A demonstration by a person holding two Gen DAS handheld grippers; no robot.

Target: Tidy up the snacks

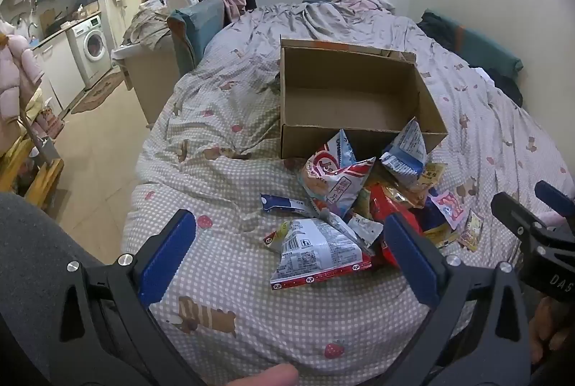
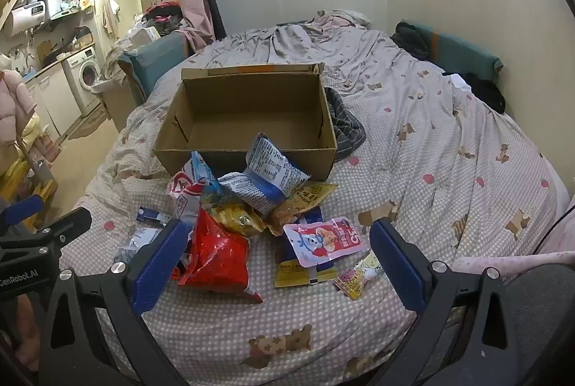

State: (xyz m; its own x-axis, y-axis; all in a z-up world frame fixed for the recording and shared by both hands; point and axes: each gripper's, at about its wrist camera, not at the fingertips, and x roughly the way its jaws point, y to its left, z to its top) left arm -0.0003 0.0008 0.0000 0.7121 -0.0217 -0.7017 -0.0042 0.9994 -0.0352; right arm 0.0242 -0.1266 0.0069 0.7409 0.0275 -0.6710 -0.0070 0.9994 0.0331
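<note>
Left hand-held gripper point(image 1: 287, 242) wide open, empty, right hand-held gripper point(image 2: 276, 253) likewise

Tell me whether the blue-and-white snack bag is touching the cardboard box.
Touching. In the right wrist view the blue-and-white snack bag leans against the cardboard box, its top corner overlapping the near wall with no bedspread visible between them; the left wrist view agrees.

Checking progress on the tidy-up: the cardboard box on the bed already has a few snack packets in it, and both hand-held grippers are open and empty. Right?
Not quite. The cardboard box is empty, as the right wrist view shows; the snack packets lie piled on the bed in front of it. Both hand-held grippers, left and right, are open and empty.
</note>
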